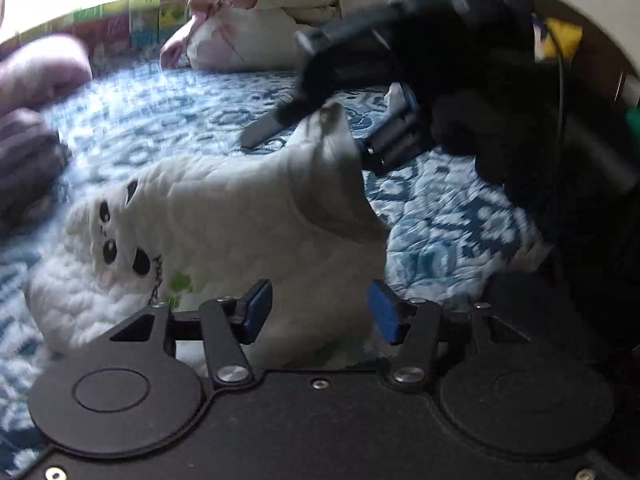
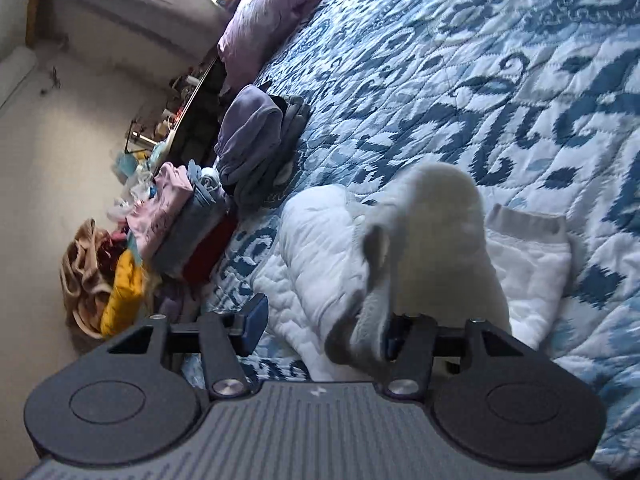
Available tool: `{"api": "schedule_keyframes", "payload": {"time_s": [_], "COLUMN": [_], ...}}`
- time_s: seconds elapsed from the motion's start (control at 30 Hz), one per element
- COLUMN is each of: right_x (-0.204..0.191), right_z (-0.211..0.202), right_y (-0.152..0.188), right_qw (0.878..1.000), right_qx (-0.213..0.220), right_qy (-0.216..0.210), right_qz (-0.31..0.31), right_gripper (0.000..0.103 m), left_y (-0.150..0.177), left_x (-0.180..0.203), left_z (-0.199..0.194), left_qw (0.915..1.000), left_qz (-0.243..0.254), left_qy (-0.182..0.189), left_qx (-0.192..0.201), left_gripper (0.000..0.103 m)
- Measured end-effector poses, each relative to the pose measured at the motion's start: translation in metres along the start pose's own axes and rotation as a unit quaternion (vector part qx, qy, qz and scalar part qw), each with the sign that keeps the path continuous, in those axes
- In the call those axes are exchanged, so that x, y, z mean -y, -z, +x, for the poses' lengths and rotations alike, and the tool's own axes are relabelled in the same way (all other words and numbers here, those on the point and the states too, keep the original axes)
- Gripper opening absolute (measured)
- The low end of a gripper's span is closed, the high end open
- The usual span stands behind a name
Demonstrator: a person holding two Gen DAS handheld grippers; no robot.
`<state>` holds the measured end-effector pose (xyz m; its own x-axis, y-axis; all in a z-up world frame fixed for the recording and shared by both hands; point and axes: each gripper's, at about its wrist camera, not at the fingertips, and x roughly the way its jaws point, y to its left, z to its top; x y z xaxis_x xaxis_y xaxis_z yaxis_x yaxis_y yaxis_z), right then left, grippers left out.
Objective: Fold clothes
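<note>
Lying on bed quilt (image 2: 500, 80): white quilted top (image 1: 224, 216) with panda print, one part lifted off quilt. Left gripper (image 1: 320, 312) hovers over top, fingers apart, nothing between them. Right gripper (image 2: 320, 326) also spread; grey-edged fold of top drapes against its right finger, not clamped. Folded clothes pile (image 2: 248, 148) at bed edge, pink pillow (image 2: 272, 12) beyond.
</note>
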<state>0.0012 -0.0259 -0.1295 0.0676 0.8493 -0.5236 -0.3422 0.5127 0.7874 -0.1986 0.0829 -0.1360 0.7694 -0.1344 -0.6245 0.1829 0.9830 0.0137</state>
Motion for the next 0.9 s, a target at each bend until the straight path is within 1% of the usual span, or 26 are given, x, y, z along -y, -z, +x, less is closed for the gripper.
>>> {"api": "schedule_keyframes", "payload": {"time_s": [0.07,0.17,0.2,0.3,0.37,0.4,0.47,0.5,0.53,0.57,0.6,0.7,0.8,0.87,0.9], "right_x": [0.003,0.007,0.008,0.012,0.010,0.008,0.007,0.007,0.008,0.008,0.007,0.000,-0.008,-0.013,-0.017], "right_z": [-0.005,-0.006,-0.006,-0.004,-0.004,-0.005,-0.008,-0.011,-0.014,-0.017,-0.021,-0.033,-0.044,-0.049,-0.046], "right_y": [-0.001,-0.003,-0.003,-0.007,-0.007,-0.008,-0.007,-0.007,-0.006,-0.006,-0.005,0.004,0.012,0.019,0.023], "right_qw": [1.000,0.999,0.999,0.996,0.994,0.994,0.995,0.996,0.996,0.997,0.998,0.998,0.991,0.983,0.976], "right_qx": [0.002,0.001,0.000,-0.006,-0.013,-0.014,-0.013,-0.012,-0.011,-0.008,-0.004,0.010,0.025,0.035,0.039], "right_qy": [-0.012,-0.030,-0.038,-0.076,-0.096,-0.098,-0.094,-0.089,-0.084,-0.074,-0.062,-0.015,0.035,0.072,0.097], "right_qz": [0.007,0.020,0.025,0.046,0.044,0.038,0.028,0.023,0.018,0.009,-0.003,-0.064,-0.128,-0.167,-0.190], "right_gripper": [0.055,0.055,0.055,0.056,0.056,0.056,0.056,0.056,0.056,0.056,0.055,0.055,0.055,0.058,0.058], "left_y": [0.001,-0.001,0.000,0.001,0.001,0.001,0.001,0.001,0.001,0.001,0.001,-0.001,-0.005,-0.007,-0.008], "left_x": [0.015,0.029,0.033,0.044,0.042,0.038,0.023,0.013,0.002,-0.009,-0.020,-0.060,-0.095,-0.108,-0.114], "left_z": [0.006,0.018,0.021,0.032,0.039,0.043,0.044,0.041,0.036,0.029,0.021,-0.008,-0.037,-0.049,-0.055], "left_qw": [0.9996,0.9987,0.9979,0.9940,0.9934,0.9933,0.9953,0.9965,0.9973,0.9972,0.9968,0.9945,0.9894,0.9864,0.9847], "left_qz": [0.023,0.044,0.055,0.090,0.088,0.083,0.055,0.035,0.014,0.002,-0.007,-0.057,-0.095,-0.107,-0.112], "left_qy": [-0.014,-0.024,-0.033,-0.063,-0.074,-0.081,-0.079,-0.075,-0.071,-0.074,-0.080,-0.085,-0.099,-0.110,-0.115], "left_qx": [0.001,0.002,0.003,0.004,0.001,0.000,-0.011,-0.011,-0.011,-0.006,-0.001,0.020,0.047,0.060,0.066], "left_gripper": [0.065,0.070,0.070,0.071,0.070,0.049,0.019,0.011,0.010,0.007,0.007,0.006,0.006,0.006,0.006]}}
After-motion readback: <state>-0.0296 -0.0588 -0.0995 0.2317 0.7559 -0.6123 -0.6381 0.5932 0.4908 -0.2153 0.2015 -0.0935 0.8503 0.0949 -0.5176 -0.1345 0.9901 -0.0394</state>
